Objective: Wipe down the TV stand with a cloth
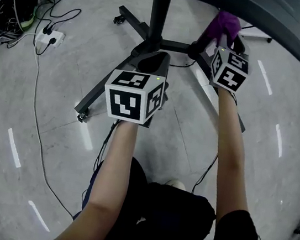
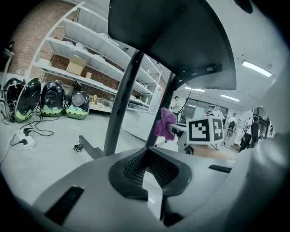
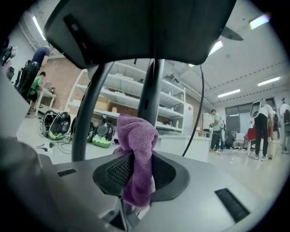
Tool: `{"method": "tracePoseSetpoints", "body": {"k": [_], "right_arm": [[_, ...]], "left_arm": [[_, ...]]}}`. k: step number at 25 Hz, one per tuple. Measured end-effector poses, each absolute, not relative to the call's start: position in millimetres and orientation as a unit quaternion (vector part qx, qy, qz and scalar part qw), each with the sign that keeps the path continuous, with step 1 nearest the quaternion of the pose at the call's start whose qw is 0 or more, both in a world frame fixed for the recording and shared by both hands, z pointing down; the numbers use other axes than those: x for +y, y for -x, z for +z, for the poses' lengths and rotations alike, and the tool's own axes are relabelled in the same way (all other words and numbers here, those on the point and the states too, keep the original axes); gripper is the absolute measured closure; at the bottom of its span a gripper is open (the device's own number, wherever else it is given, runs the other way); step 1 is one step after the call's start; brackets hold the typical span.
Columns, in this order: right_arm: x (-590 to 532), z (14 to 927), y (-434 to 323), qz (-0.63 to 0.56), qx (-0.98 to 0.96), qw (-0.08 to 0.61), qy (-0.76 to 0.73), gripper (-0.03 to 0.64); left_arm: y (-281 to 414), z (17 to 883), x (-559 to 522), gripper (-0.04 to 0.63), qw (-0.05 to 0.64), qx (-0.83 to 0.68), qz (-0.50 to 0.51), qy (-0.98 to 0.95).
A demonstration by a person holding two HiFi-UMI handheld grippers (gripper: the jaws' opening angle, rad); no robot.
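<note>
Left claw (image 1: 158, 59) hangs over grey floor (image 1: 279, 192) strewn with cables (image 1: 36, 116).

Cloth (image 3: 136, 158): purple, looped terry weave. TV stand (image 1: 160, 12): black pole and legs. Left gripper (image 2: 152, 190), right gripper (image 3: 136, 195): grey shells, cubes with black-and-white square markers. Floor (image 1: 273, 191): pale grey, white dashes. Power strip (image 1: 49, 37), upper left: white.

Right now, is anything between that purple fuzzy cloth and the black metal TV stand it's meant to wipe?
Nothing visible. The purple fuzzy cloth, pinched in the right gripper, sits directly in front of an upright post of the black metal TV stand. Whether they touch is unclear.
</note>
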State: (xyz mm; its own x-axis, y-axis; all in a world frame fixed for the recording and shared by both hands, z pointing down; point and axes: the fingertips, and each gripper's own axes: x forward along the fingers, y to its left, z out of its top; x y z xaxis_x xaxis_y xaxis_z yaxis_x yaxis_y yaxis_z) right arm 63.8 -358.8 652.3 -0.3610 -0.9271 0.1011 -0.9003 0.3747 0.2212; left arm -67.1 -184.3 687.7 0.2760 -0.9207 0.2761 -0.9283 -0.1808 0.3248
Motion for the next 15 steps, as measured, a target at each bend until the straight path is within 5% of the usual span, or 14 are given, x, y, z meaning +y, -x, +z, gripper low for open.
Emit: {"method": "tracePoseSetpoints", "body": {"k": [8,15], "right_arm": [[-378,550,-91,-0.088,-0.802,0.015,-0.590,0.503],[-393,586,-96,-0.062,-0.796,0.033,-0.602,0.503]], "left_arm": [[60,687,-188,0.589,0.221,-0.592,0.007,-0.775],[76,694,-189,0.589,0.231,-0.606,0.006,-0.762]]}}
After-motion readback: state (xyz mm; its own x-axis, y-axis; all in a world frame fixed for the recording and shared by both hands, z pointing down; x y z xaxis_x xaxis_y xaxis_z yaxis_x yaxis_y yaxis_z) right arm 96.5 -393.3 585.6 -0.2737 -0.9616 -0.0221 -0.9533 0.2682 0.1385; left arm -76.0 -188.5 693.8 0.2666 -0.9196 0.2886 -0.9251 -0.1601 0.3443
